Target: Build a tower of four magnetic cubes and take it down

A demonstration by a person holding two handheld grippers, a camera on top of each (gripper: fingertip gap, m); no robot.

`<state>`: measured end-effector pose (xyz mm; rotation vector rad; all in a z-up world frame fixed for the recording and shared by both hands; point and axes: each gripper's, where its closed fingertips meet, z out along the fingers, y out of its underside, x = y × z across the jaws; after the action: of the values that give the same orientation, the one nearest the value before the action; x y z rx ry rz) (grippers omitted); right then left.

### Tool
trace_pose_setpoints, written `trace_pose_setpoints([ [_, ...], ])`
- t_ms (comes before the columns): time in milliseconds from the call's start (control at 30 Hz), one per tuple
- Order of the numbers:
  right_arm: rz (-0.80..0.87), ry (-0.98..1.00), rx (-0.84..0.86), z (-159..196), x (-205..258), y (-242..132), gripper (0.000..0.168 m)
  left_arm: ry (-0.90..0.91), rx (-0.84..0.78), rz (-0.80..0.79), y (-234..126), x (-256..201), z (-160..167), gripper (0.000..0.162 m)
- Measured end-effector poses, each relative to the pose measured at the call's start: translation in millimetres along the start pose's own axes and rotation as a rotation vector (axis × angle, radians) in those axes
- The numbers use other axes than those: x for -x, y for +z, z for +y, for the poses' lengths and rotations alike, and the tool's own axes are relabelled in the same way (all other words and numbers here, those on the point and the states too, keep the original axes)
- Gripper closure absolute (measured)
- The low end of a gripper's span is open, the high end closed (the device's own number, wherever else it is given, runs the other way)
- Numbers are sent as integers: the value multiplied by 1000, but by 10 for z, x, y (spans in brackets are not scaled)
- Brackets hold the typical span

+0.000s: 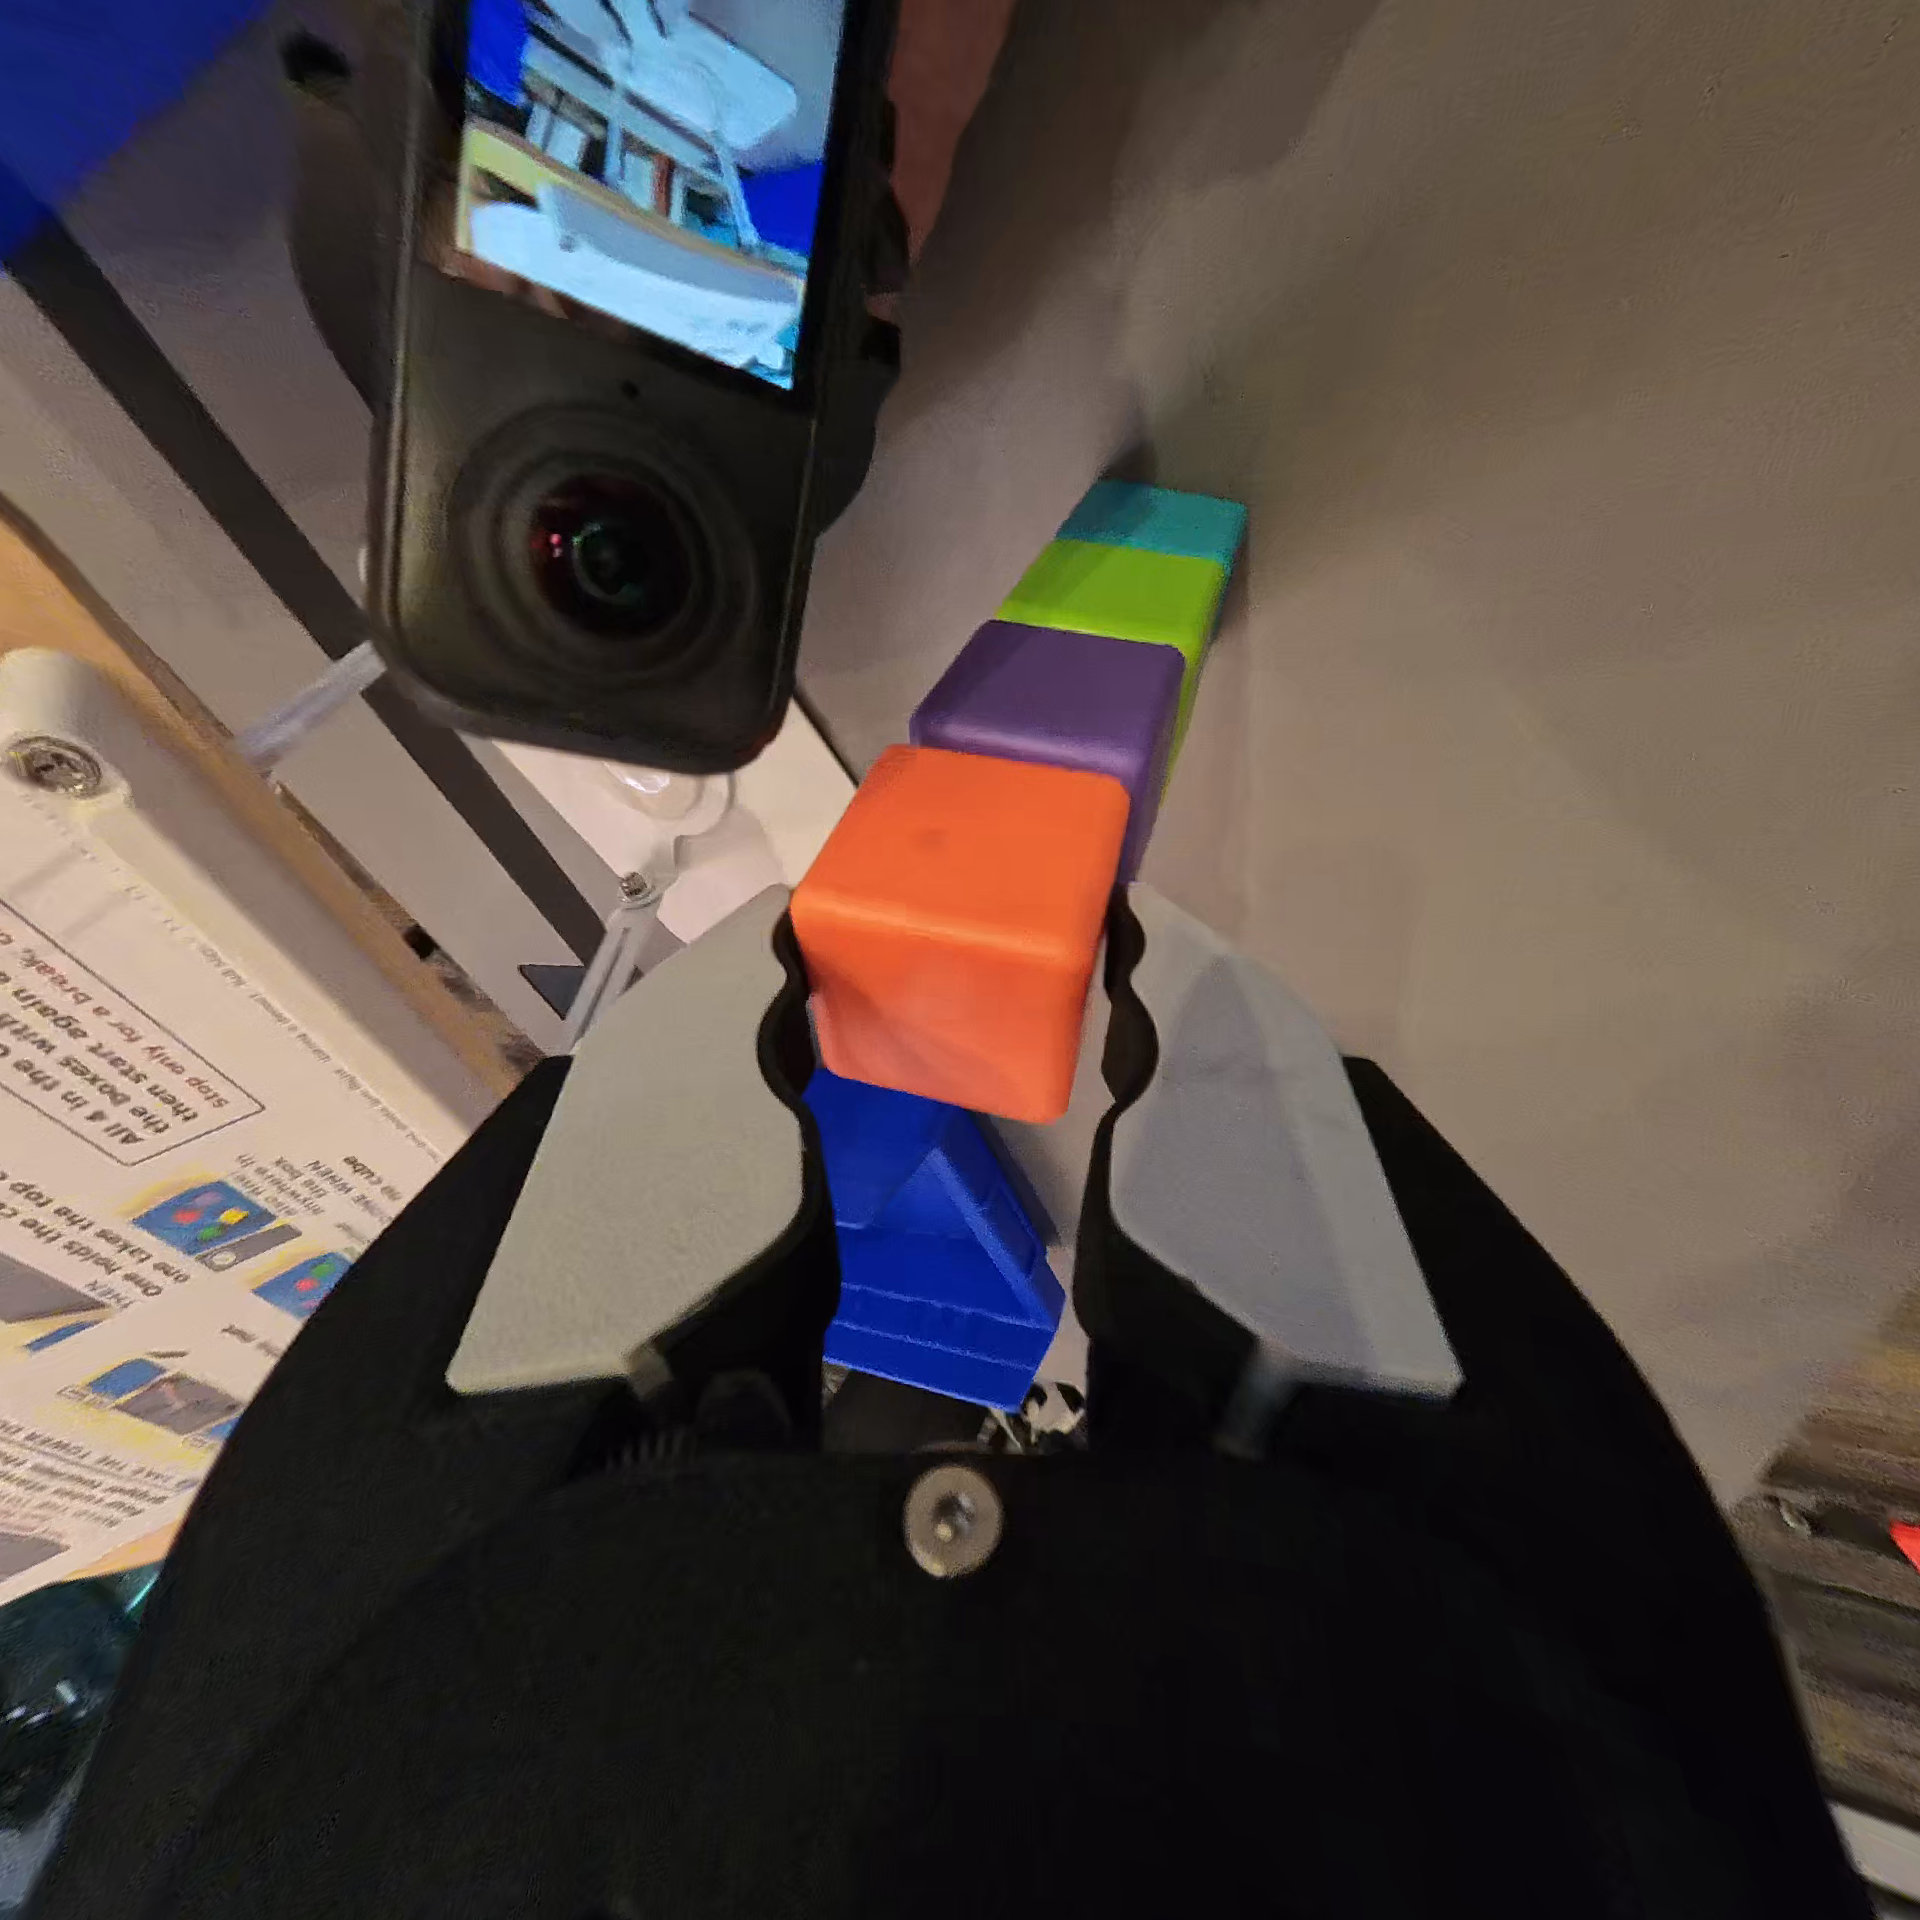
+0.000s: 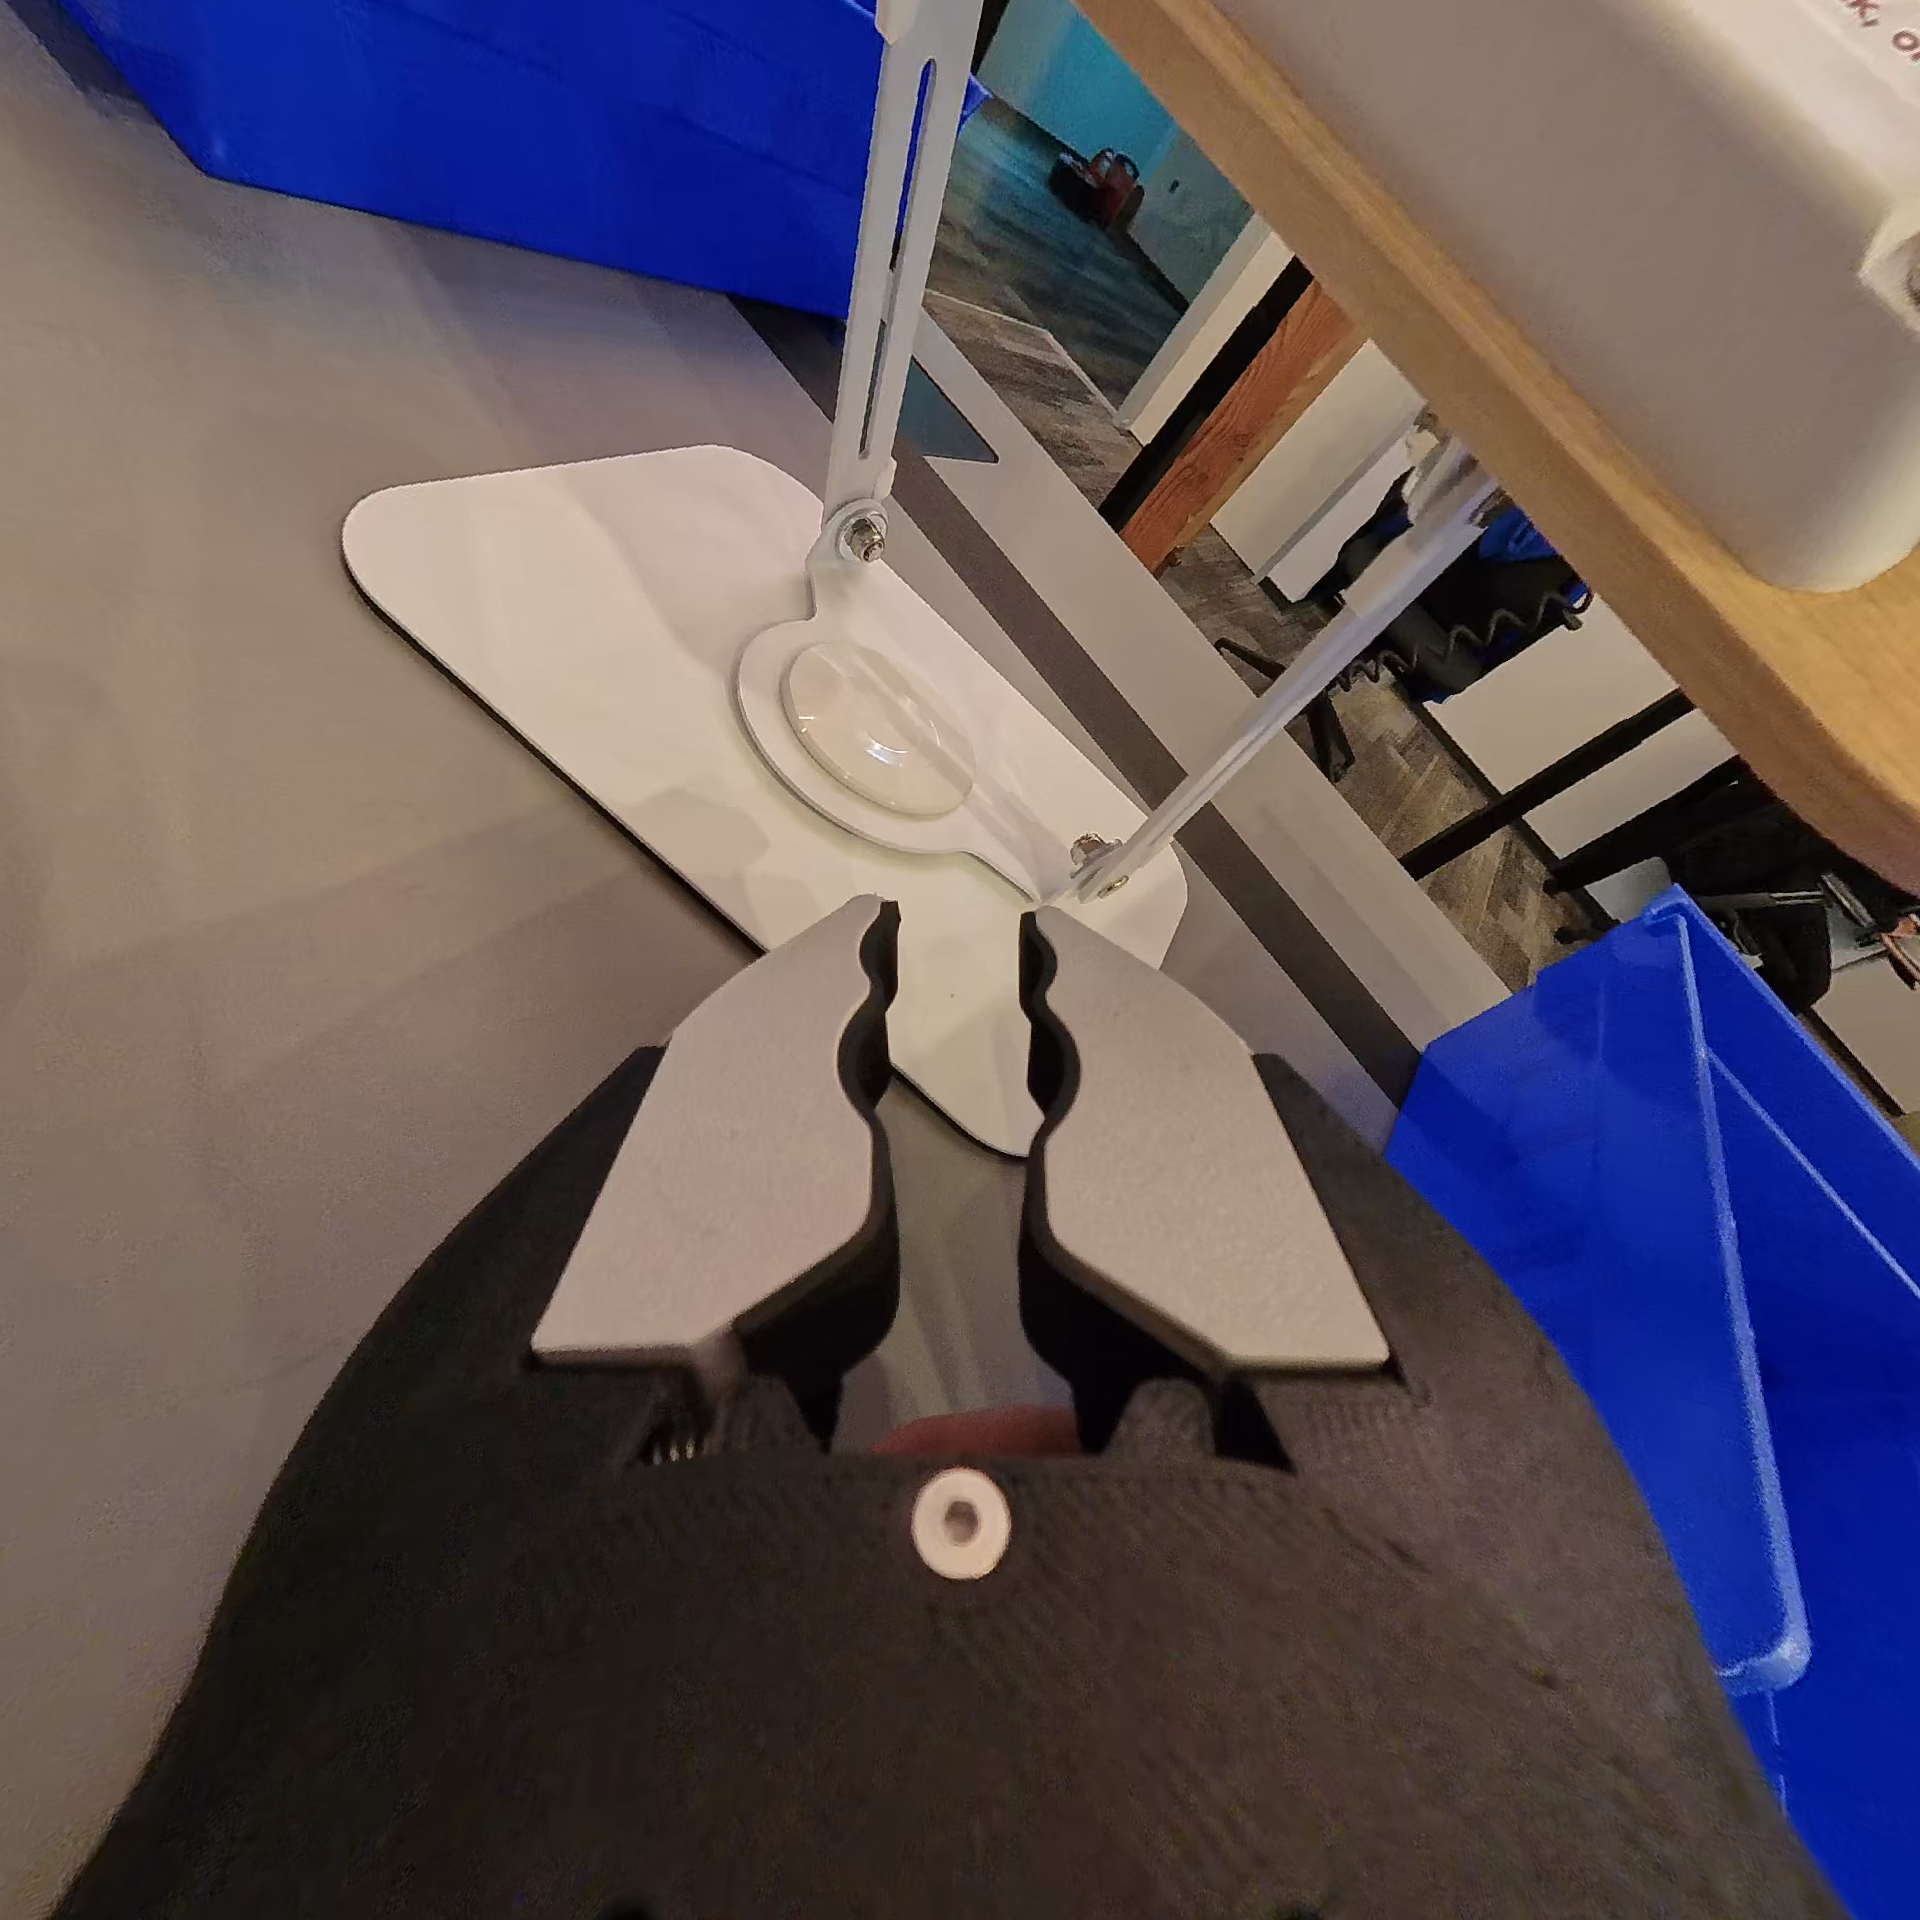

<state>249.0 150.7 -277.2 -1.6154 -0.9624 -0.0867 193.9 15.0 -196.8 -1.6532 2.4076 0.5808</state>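
In the left wrist view I look down a tower of four cubes standing on the grey table (image 1: 1558, 727): an orange cube (image 1: 956, 925) on top, then a purple cube (image 1: 1049, 696), a green cube (image 1: 1122, 592) and a teal cube (image 1: 1158, 514) at the bottom. My left gripper (image 1: 951, 935) has its pads against both sides of the orange cube. My right gripper (image 2: 958, 920) is a little open and empty, low over the white stand base (image 2: 582, 623). No cube shows in the right wrist view.
A black camera (image 1: 592, 468) on a thin metal stand (image 2: 883, 312) hangs close to the tower's left. A printed instruction sheet (image 1: 156, 1091) lies on a wooden board (image 2: 1455, 312). Blue bins stand at the right (image 2: 1662, 1299) and far left (image 2: 520, 135). A blue part (image 1: 935, 1247) shows between the left fingers. The grippers' ends are close to 15 cm from one another.
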Motion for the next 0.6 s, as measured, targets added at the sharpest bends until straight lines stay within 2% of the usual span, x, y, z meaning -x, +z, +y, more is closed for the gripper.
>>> trace_pose_setpoints([
  [400,-7,-16,7,7,24,9,146,45,-42,73,24,-71,-34,109],
  [600,-9,-15,9,8,24,11,146,38,-63,45,21,39,-37,105],
])
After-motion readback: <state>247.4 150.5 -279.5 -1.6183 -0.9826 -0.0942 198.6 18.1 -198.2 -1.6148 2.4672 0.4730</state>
